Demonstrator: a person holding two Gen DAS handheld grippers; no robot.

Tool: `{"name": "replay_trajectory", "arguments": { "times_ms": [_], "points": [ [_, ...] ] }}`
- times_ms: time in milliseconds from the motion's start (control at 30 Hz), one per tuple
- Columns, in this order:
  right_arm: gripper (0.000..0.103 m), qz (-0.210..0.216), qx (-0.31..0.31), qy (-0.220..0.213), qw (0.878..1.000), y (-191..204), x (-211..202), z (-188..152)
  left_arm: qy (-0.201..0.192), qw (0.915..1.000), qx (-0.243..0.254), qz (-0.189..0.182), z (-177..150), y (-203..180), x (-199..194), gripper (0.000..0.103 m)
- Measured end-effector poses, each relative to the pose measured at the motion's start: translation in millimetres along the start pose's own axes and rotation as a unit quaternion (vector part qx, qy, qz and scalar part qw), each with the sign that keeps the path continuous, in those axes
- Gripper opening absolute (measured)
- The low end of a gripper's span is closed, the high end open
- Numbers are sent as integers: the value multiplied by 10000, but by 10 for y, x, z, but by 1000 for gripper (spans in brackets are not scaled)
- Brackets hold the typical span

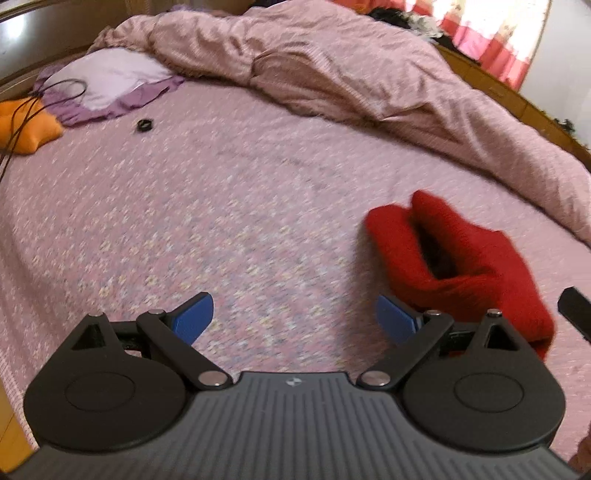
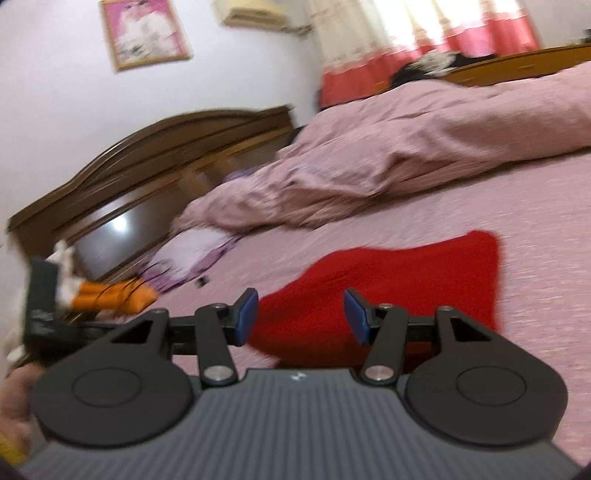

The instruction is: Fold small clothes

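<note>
1. The left gripper (image 1: 294, 317) points steeply down at the bed, its blue pads (image 1: 194, 317) wide apart with only bedsheet between them.
2. The right gripper (image 2: 300, 315) points closer to level, tilted to one side; its jaws stand apart and hold nothing (the red cloth shows in the gap, lying beyond the pads rather than pressed by them).
3. The red garment (image 1: 461, 266) lies on the sheet just right of the left gripper, folded over itself with a dark hollow along the fold; its near edge sits close behind the right-hand blue pad, and touch cannot be told.
4. In the right wrist view the same garment (image 2: 399, 288) appears as a flat red panel directly ahead of the fingers.
5. The surface is a pink flowered bedsheet (image 1: 221, 206); a rumpled pink quilt (image 1: 332, 66) is heaped along the far side, and a lilac pillow (image 1: 103, 79) lies at the head.
6. An orange cushion (image 1: 26, 129), crossed by a black cord (image 1: 29, 107), rests beside the pillow.
7. Only the left view shows a small black ring (image 1: 144, 124) on the sheet.
8. Only the right view shows the dark wooden headboard (image 2: 147, 162), a framed picture (image 2: 142, 31) on the pale wall and red-and-white curtains (image 2: 424, 40) (all blurred).
</note>
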State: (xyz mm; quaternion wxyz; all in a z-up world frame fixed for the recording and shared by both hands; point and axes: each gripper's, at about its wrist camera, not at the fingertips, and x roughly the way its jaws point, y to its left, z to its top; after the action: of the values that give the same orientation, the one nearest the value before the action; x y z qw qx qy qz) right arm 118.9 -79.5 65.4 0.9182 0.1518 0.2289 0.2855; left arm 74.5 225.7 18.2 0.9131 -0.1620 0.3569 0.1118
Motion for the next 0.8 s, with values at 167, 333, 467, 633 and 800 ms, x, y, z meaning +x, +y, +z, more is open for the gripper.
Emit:
{"name": "replay_trajectory", "arguments": {
  "times_ms": [167, 333, 467, 633, 800],
  "points": [
    [55, -1012, 436, -194, 9937, -378, -117, 15, -228, 9986, 193, -430, 137, -257, -148, 97],
    [55, -1622, 974, -77, 9819, -695, -102, -62, -300, 9950, 468, -833, 235, -615, -127, 97],
    [55, -1590, 1191, 133, 9800, -792, -74, -175, -223, 9920, 767, -982, 244, -906, 53, 96],
    [55, -1489, 1412, 93, 9787, -880, -93, -225, -74, 9902, 918, -1049, 246, -1112, 338, 90],
    [55, -1511, 1642, 100, 9747, -998, -70, -192, 112, 9884, 1111, -1031, 222, -1217, 515, 69]
  ]
}}
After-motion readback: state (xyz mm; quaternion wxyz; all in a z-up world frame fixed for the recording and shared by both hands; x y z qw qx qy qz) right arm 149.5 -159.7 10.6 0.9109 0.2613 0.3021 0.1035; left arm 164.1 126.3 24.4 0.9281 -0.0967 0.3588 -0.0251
